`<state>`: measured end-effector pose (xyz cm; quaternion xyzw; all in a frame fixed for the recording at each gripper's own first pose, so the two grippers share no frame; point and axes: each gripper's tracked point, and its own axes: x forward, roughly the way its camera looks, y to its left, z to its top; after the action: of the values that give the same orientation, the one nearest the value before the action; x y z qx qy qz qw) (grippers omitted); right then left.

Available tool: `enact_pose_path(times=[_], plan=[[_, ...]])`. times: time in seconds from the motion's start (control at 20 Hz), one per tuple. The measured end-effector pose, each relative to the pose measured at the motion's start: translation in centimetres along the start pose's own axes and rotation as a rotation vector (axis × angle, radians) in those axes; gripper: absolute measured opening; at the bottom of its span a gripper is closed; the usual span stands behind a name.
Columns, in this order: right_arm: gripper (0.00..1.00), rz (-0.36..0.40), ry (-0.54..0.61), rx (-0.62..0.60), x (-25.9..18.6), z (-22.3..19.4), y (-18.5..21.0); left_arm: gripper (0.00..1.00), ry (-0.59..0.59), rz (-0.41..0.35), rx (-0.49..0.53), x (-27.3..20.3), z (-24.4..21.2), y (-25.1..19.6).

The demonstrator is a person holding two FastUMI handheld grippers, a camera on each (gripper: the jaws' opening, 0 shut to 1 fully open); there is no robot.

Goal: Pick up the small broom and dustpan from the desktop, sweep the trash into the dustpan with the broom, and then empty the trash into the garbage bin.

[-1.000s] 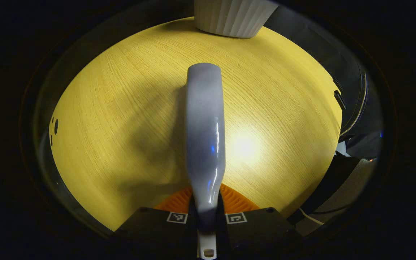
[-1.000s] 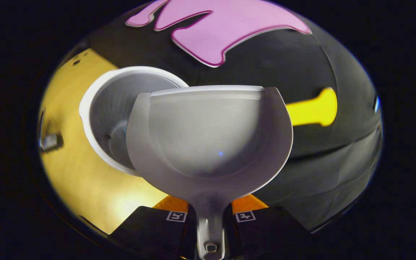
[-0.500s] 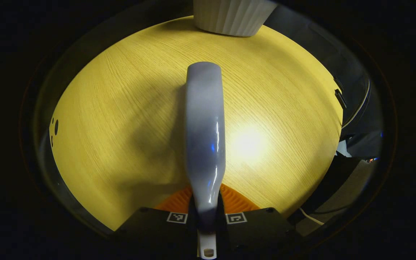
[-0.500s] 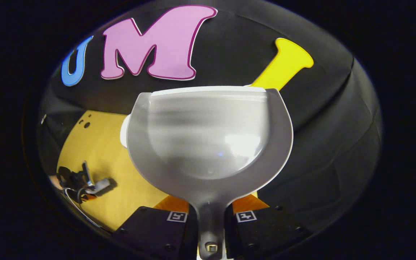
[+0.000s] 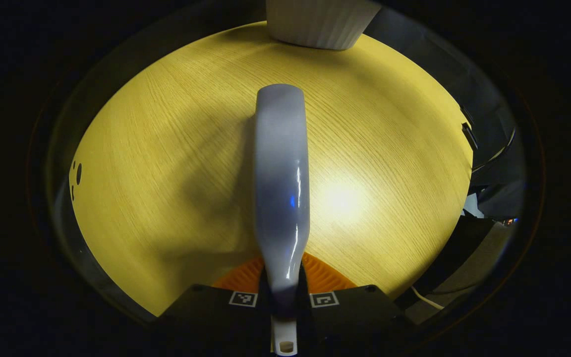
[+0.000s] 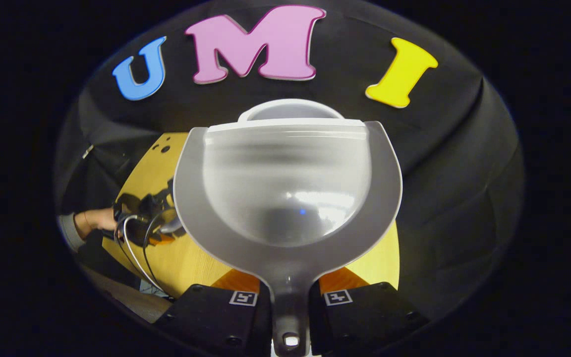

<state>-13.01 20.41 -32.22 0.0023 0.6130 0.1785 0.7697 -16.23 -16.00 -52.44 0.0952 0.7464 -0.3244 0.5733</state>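
Left gripper (image 5: 284, 292): we see both fingers pressed on the narrow neck of the small broom (image 5: 281, 188), near its hanging-hole end.
Broom hold: the pale handle body runs straight forward along the fingers over the wooden desktop (image 5: 166, 148); we judge the neck grip gives reach for sweeping. Bristles are hidden from us.
Garbage bin (image 5: 317, 22): white, ribbed, at the desktop's far edge, well apart from the broom tip.
Trash: we spot none on the desktop.
Right gripper (image 6: 289, 302): fingers clamped on the dustpan (image 6: 288, 188) handle.
Dustpan pose: held off the desktop with the open pan facing us and its lip far, just before the bin rim (image 6: 290, 106); the pan looks empty.
Person's hand (image 6: 98, 220): at left, holding the other gripper low over the desktop.
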Motion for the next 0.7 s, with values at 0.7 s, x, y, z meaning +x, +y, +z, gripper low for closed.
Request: enact_pose_path(times=[0.7], plan=[[0.34, 0.025, 0.366, -0.057, 13.5, -18.3, 8.6, 0.24, 0.027, 0.024, -0.015, 0.4, -0.1, -0.1]])
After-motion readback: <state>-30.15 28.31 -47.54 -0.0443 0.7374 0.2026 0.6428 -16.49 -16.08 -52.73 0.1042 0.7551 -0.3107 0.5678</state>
